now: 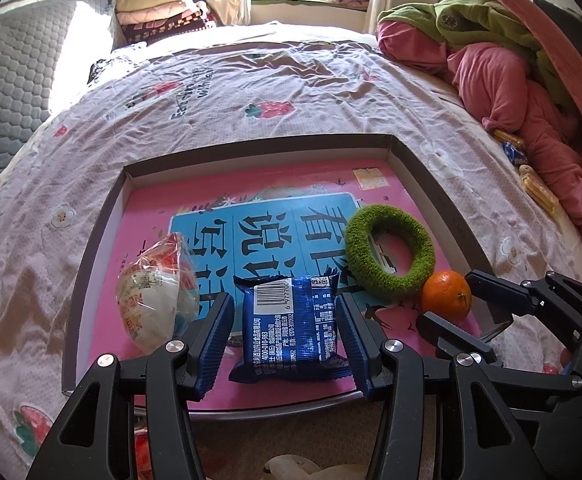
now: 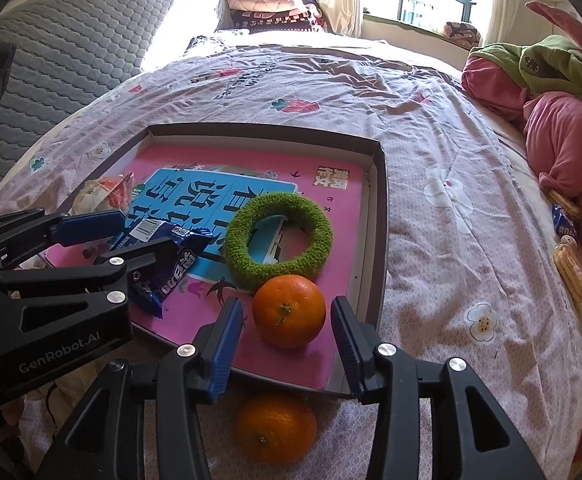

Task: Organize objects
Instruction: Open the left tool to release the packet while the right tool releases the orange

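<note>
Right gripper (image 2: 287,338) fingers stand wide around the orange (image 2: 289,310) in the tray (image 2: 381,216), apparently untouching; left gripper (image 1: 285,340) fingers straddle the blue packet (image 1: 291,330), contact unclear; lift straight out, avoid nudging.

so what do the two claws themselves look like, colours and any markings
Both look alike: matte black plastic frames with triangular cut-outs and round silver bolt heads. Each finger carries a ribbed blue pad. The left claw shows white "GenRobot.AI" lettering on its side in the right wrist view. The right claw matches it. No cables or sleeves are visible.
</note>
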Demonstrator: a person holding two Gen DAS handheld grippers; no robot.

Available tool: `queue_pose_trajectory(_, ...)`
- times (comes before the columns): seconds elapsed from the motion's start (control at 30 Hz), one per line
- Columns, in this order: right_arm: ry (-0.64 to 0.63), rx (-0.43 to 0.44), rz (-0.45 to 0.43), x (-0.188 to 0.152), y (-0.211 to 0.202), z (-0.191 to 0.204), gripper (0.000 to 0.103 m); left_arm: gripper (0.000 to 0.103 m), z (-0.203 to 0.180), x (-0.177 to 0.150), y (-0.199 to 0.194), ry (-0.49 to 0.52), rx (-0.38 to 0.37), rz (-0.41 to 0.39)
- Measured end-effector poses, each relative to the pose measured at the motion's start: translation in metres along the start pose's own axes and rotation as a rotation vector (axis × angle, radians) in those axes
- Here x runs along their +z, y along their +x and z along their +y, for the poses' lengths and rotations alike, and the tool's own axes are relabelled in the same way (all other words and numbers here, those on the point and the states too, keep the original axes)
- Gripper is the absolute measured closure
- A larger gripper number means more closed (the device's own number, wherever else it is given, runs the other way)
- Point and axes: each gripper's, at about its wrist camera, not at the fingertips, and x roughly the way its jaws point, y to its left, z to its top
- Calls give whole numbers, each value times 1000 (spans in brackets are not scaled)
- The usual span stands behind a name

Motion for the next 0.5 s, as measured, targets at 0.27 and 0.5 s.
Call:
queue_pose_trajectory(0.27, -2, -11, -6, 1, -2, -1, 50, 49, 5, -2, -8, -13, -2, -5)
queue_pose_trajectory(0.5, 11, -12, -21, 2, -7, -4, 48, 49, 13, -4, -19, -33, -1, -20)
